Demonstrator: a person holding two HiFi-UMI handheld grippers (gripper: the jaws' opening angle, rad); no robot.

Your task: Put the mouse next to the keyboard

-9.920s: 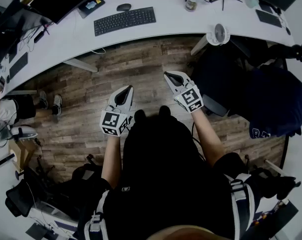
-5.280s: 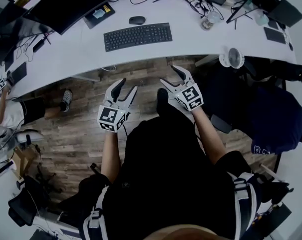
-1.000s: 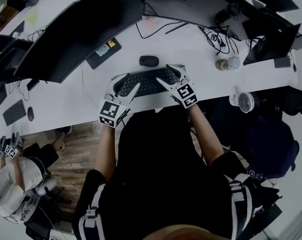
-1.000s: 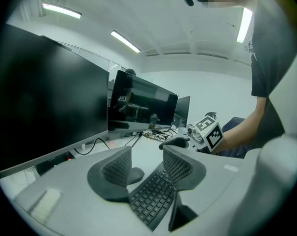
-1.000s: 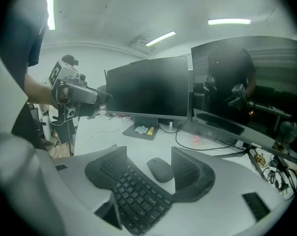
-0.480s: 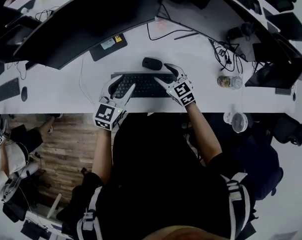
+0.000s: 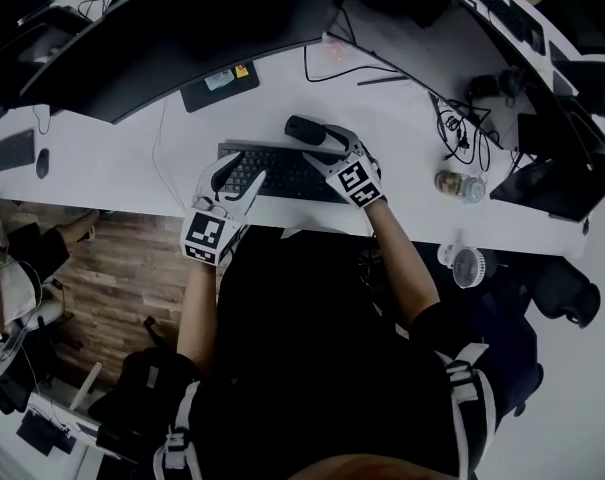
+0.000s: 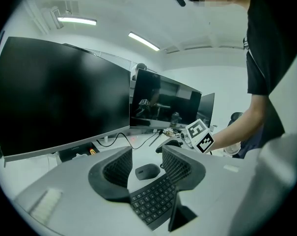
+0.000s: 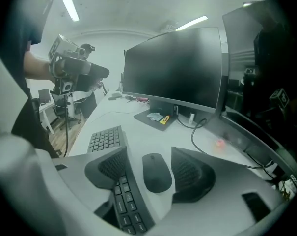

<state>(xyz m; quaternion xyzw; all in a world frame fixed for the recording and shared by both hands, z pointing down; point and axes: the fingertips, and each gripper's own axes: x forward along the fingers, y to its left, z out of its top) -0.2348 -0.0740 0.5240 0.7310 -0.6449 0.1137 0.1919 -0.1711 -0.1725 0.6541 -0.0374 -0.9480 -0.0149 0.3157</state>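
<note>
Reaching over the white bench, the right gripper holds its jaws wide on either side of the black mouse. In the right gripper view the mouse lies flat on the bench between the two ribbed pads, with a sliver of bench showing on each side of it, so neither pad seems to press on it. The right gripper carries nothing.

The mouse sits just behind the far long edge of the black keyboard, on the side toward the big dark monitor, about midway along the bench and back from its near edge. The keyboard runs past the inner jaw of the right gripper, and its nearest keys pass under that jaw.

The left gripper hangs over the left part of the keyboard, close to the near edge of the bench. Its jaws also stand wide and hold nothing. In the left gripper view the left gripper frames the keyboard below and the mouse farther off, with the right gripper and its marker cube just past it.

Toward the right end of the bench stands a glass jar near a tangle of cables.
</note>
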